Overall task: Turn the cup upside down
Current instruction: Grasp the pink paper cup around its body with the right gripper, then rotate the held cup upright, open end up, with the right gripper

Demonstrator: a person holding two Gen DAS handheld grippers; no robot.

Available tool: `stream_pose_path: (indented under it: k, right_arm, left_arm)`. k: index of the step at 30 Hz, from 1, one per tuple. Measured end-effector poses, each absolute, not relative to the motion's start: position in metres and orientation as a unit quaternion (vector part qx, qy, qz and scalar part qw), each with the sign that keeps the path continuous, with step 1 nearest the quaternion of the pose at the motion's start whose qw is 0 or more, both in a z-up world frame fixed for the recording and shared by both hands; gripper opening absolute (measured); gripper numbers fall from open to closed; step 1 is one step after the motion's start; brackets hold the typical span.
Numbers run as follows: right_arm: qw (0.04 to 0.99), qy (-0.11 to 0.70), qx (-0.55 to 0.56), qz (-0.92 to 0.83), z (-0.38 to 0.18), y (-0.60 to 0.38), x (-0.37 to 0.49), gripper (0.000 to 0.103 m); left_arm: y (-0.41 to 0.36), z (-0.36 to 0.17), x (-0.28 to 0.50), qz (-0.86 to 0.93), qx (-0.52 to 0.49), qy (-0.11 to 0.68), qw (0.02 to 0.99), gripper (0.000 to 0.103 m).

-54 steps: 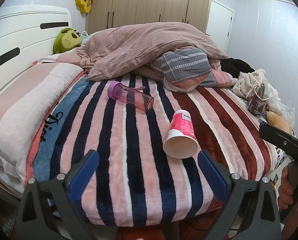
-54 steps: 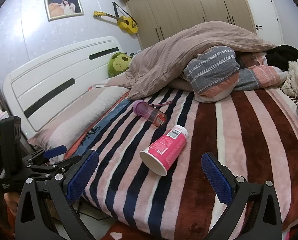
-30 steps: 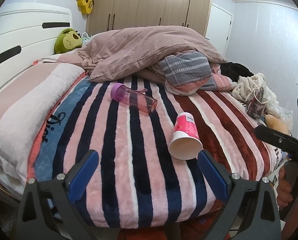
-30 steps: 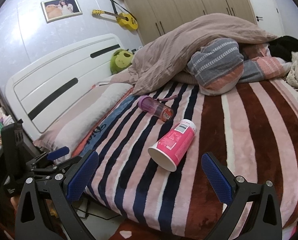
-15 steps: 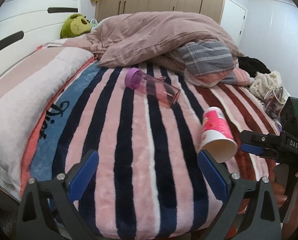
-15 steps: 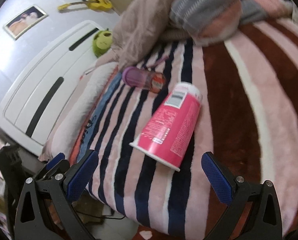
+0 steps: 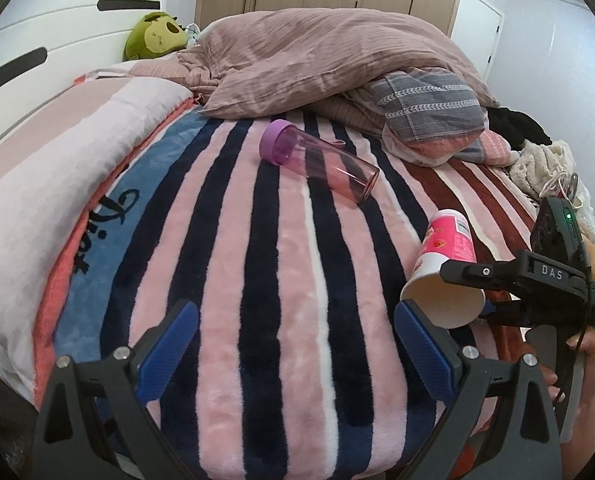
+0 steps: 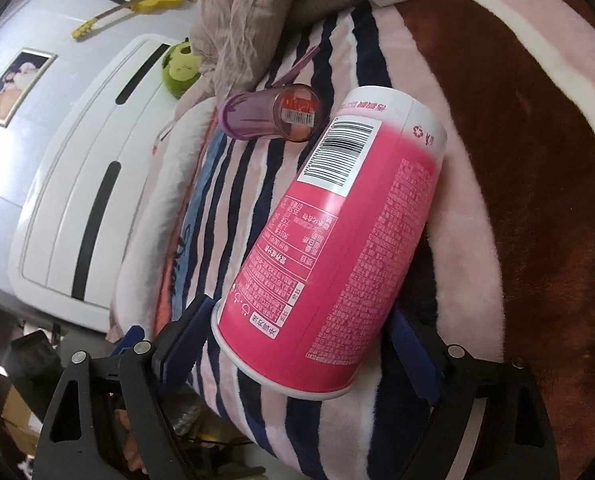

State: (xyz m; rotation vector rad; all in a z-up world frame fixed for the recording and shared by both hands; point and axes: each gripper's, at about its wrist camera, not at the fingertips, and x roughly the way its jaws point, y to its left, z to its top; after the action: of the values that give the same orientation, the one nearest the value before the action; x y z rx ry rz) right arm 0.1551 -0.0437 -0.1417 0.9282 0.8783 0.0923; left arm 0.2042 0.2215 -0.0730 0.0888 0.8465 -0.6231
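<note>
The bed fills most of what I see, its white headboard at the far left with a green plush toy leaning against it. A rumpled mauve duvet is heaped across the far end, with a grey patterned pillow tucked under its right edge. Covering the mattress is the striped fleece blanket, its pink, navy and maroon bands running toward me.

On that blanket, near the duvet, a clear pink water bottle with a purple cap lies on its side. Nearer to me and to the right lies the pink paper cup, also on its side, its open white-rimmed mouth facing my right tongs and its closed base pointing toward the bottle. The barcode label sits uppermost near the base.

My right tongs straddle the cup at its mouth end: the left blue pad touches the rim, and the right pad sits against or just beside the wall on the other side. I cannot tell whether they are pressing yet. From the left wrist view, the top finger of those tongs crosses just above the cup's mouth.

My left tongs hang wide open over the near edge of the blanket, holding nothing, with the cup off to their right.
</note>
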Motion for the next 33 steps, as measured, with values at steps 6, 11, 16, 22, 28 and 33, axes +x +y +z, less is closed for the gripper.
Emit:
stream_pose_path:
  k: [6, 11, 16, 22, 28, 33]
  right_arm:
    - [0.783, 0.416, 0.457, 0.076, -0.143, -0.041, 0.153, 0.084]
    - [0.771, 0.438, 0.445, 0.122, -0.142, -0.022, 0.148, 0.084]
    - [0.760, 0.479, 0.403, 0.176, -0.143, 0.011, 0.141, 0.084]
    - [0.769, 0.516, 0.330, 0.183, -0.143, 0.036, 0.141, 0.089]
    - [0.774, 0.494, 0.355, 0.177, -0.140, 0.025, 0.136, 0.090]
    - [0.762, 0.481, 0.396, 0.176, -0.143, 0.002, 0.140, 0.090]
  left_arm:
    - [0.228, -0.074, 0.206, -0.301, 0.031, 0.411, 0.860, 0.098]
    - [0.234, -0.079, 0.209, -0.318, 0.015, 0.428, 0.846, 0.098]
    - [0.235, -0.091, 0.212, -0.356, -0.013, 0.460, 0.813, 0.098]
    - [0.216, -0.109, 0.214, -0.400, -0.027, 0.497, 0.770, 0.098]
    - [0.179, -0.114, 0.220, -0.467, -0.041, 0.513, 0.719, 0.098]
    - [0.138, -0.132, 0.240, -0.497, -0.030, 0.555, 0.666, 0.083]
